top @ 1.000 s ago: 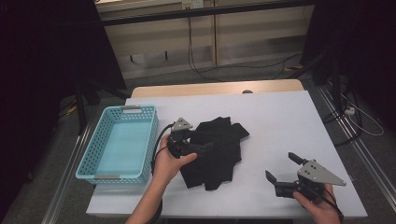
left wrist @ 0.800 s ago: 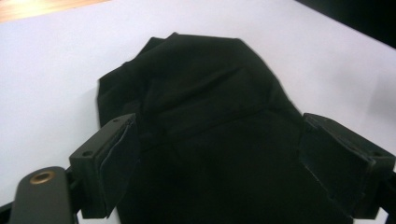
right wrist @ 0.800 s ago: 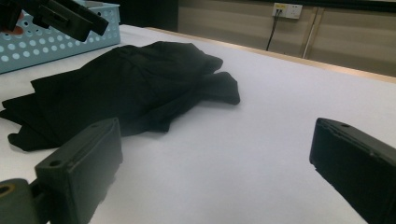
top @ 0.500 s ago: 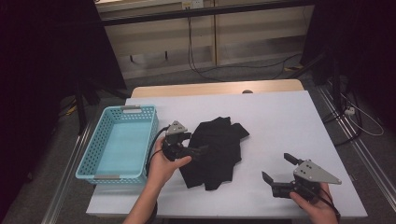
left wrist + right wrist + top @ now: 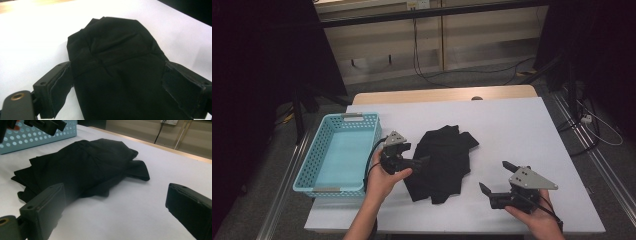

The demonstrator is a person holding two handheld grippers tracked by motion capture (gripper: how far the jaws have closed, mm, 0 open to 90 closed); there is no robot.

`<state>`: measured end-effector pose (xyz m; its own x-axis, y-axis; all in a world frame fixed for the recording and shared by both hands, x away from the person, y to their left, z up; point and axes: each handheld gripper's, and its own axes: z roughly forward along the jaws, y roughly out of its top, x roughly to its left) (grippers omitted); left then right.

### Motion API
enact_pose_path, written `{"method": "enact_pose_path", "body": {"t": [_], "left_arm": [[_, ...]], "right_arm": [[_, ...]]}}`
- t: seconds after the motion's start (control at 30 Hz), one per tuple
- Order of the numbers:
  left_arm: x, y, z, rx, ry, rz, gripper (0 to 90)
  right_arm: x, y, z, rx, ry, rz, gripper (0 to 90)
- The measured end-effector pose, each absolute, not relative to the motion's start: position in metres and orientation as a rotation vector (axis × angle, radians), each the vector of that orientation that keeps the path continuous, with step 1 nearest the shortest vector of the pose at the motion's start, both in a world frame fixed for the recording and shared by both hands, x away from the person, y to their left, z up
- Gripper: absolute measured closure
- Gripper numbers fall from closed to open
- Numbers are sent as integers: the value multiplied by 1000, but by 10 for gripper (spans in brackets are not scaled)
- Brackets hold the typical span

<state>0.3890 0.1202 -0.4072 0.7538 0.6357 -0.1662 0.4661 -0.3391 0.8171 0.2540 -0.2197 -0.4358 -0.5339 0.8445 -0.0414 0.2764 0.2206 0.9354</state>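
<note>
A crumpled black garment (image 5: 446,159) lies in the middle of the white table (image 5: 522,130). My left gripper (image 5: 422,162) is at its left edge and points right. In the left gripper view, that gripper (image 5: 120,86) is open, its jaws wide apart on either side of the black garment (image 5: 115,45). My right gripper (image 5: 495,176) is held near the front right of the table, open and apart from the cloth. The right gripper view shows this gripper (image 5: 117,207) with only bare table between its jaws, and the garment (image 5: 82,162) beyond them.
A light blue perforated basket (image 5: 337,155) stands at the table's left edge, close to my left hand, with its wall (image 5: 30,135) also in the right gripper view. A wooden strip (image 5: 442,95) borders the far edge. Cables lie on the floor behind.
My left gripper has drifted slightly toward the near edge while staying at the cloth's left side. My right gripper has shifted a little to the left. Both jaws remain apart.
</note>
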Motion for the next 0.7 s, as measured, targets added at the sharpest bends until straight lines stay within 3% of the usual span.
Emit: {"method": "enact_pose_path", "body": {"t": [0.23, 0.5, 0.7], "left_arm": [[388, 125, -407, 1995, 844, 242, 103], [386, 131, -405, 1975, 863, 253, 102], [385, 138, -407, 1979, 880, 268, 102]], "right_arm": [[264, -209, -438, 1018, 1992, 1311, 22], [282, -192, -441, 985, 2043, 1318, 152], [291, -177, -445, 960, 2105, 1322, 196]]}}
